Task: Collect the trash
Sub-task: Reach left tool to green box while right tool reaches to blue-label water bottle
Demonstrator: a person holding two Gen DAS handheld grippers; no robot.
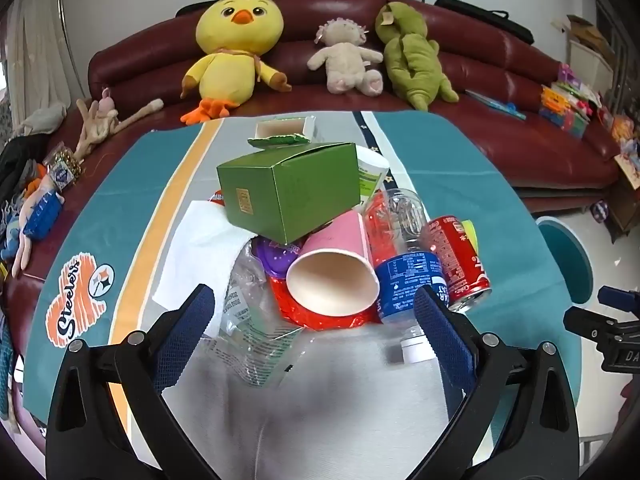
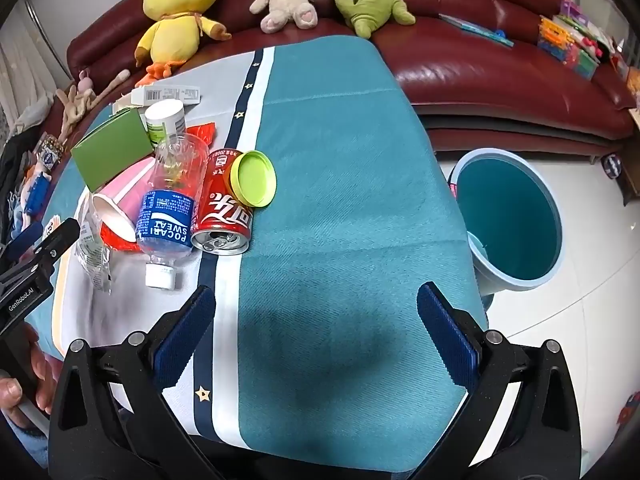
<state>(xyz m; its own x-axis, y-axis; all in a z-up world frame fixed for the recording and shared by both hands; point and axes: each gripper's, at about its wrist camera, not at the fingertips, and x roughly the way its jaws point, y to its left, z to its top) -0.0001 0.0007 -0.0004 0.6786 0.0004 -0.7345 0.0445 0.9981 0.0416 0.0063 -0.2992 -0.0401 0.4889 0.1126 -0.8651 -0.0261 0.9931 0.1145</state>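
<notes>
Trash pile (image 1: 320, 240) beyond spread left tongs (image 1: 316, 320)

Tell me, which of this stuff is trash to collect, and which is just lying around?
For the job:
green box
pink paper cup
plastic bottle
red can
green lid
blue bin

Just lying about:
yellow chick plush
cream plush
green plush
red sofa

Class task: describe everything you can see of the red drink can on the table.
The red aluminium drink can lies on its side on the cloth-covered table, its opened top facing the camera, tab hole visible. White lettering runs along its body. A clear plastic bottle with a blue label lies against one side; a lime-green plastic lid leans against the other.
</notes>
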